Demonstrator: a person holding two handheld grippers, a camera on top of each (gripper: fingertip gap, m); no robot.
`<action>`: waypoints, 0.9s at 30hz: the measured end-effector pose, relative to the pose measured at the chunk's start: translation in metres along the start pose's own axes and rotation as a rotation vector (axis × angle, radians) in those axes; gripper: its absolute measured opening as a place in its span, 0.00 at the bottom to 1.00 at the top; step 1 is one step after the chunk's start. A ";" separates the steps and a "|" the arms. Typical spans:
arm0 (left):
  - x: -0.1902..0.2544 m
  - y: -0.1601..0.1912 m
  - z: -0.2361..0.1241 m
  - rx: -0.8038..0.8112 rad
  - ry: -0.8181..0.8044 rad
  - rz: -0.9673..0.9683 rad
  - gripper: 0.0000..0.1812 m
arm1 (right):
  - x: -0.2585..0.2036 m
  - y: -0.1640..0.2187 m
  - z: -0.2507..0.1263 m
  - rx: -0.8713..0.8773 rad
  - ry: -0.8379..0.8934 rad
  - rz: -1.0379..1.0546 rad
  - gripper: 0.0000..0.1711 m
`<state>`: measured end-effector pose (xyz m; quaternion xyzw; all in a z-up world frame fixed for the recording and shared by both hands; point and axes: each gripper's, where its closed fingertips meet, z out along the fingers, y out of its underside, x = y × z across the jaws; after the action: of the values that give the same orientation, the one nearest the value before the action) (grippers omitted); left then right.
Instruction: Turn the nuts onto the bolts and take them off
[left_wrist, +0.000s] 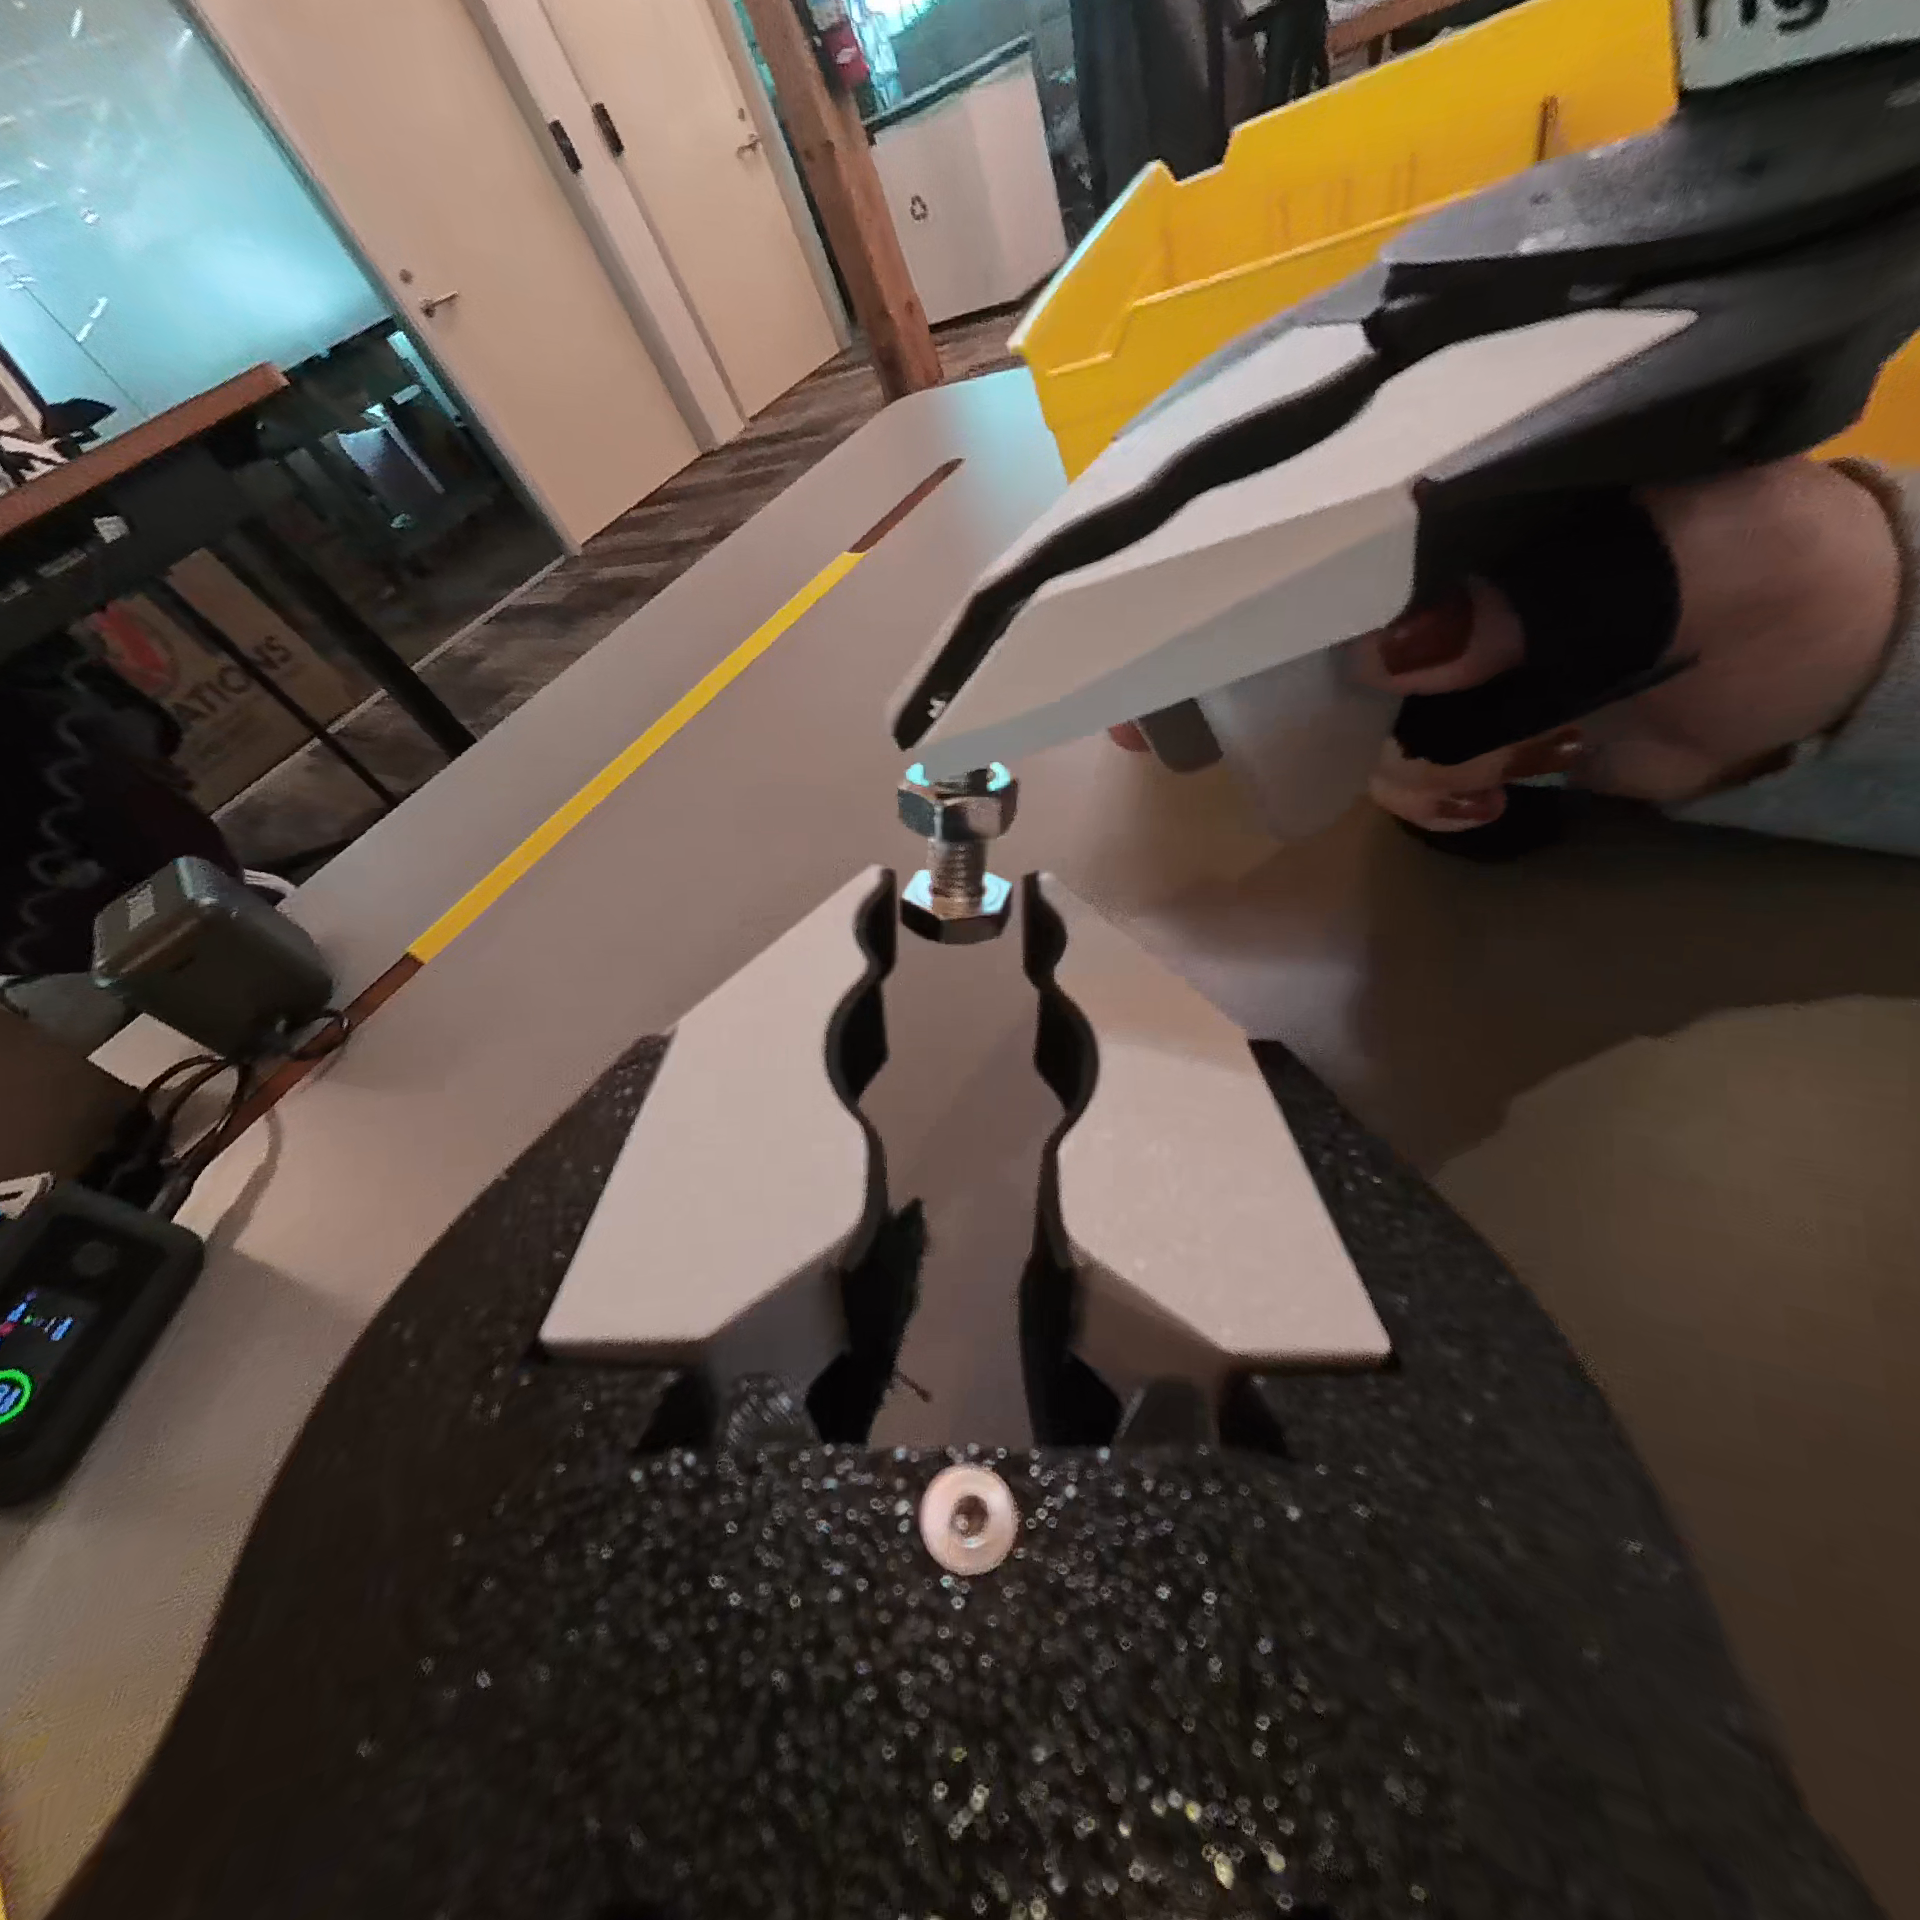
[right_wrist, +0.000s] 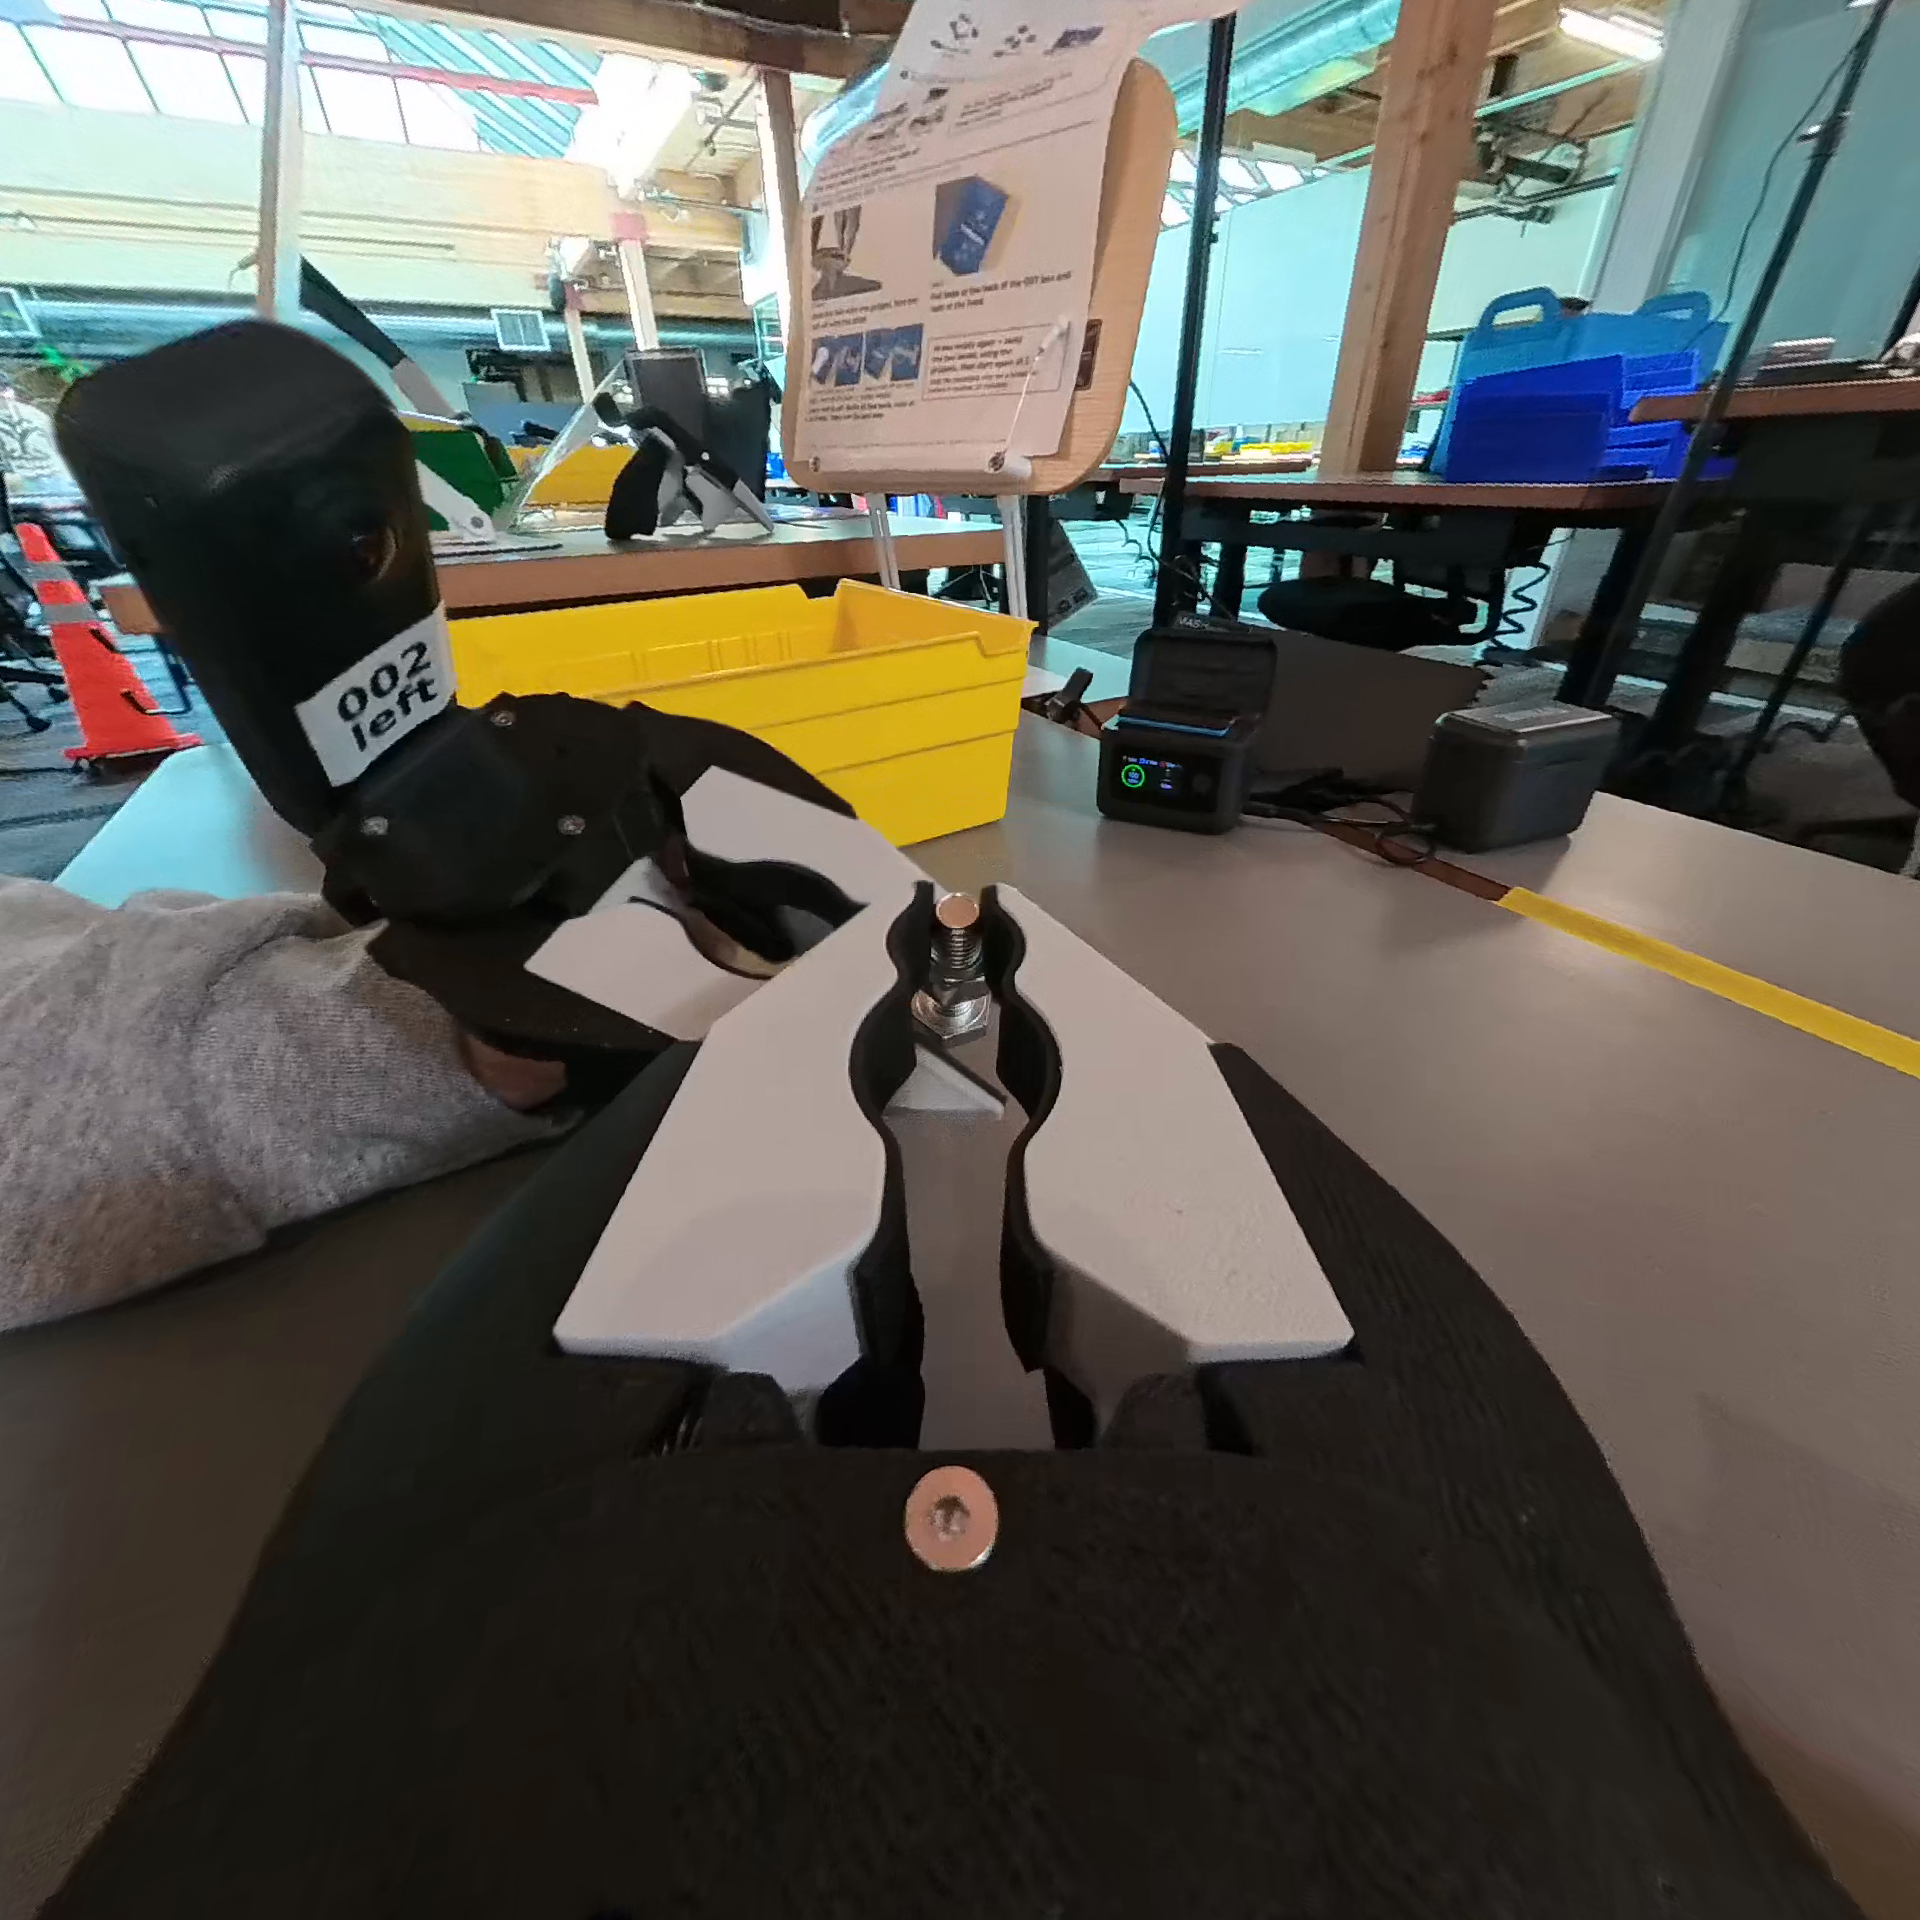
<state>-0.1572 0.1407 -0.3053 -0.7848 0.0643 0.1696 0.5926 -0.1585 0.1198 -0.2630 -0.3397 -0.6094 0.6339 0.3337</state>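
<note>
A steel bolt (left_wrist: 954, 862) stands upright over the grey table (left_wrist: 582, 1039). Its hex head (left_wrist: 956, 916) is at the bottom and a nut (left_wrist: 956, 808) sits higher on the thread. My left gripper (left_wrist: 961, 896) has its jaws closed against the two sides of the head. My right gripper (left_wrist: 920, 729) comes in from the upper right, and its tips meet just above the nut. In the right wrist view my right gripper (right_wrist: 958, 910) pinches the bolt's plain top end (right_wrist: 956, 914), with the thread and nut (right_wrist: 948, 1013) below. A left fingertip (right_wrist: 940, 1096) shows under the nut.
A yellow bin (left_wrist: 1195, 260) (right_wrist: 748, 686) stands behind the work spot. A yellow tape line (left_wrist: 644, 748) (right_wrist: 1714, 997) runs across the table. A black power block (left_wrist: 208, 956) (right_wrist: 1517, 769) and a small screen device (left_wrist: 62, 1340) (right_wrist: 1174, 769) with cables sit at the table edge.
</note>
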 end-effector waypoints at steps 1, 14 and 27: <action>0.002 0.001 0.001 -0.009 0.004 0.015 0.11 | 0.000 0.000 -0.001 -0.001 -0.006 -0.001 0.04; 0.004 0.001 0.001 -0.012 0.036 0.004 0.09 | -0.001 0.003 -0.002 -0.008 -0.051 0.030 0.05; -0.016 0.001 -0.005 0.010 -0.048 -0.064 0.09 | -0.016 0.009 0.003 -0.054 -0.158 0.120 0.29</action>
<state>-0.1715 0.1346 -0.2992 -0.7793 0.0258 0.1691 0.6028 -0.1519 0.1044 -0.2716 -0.3336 -0.6293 0.6608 0.2368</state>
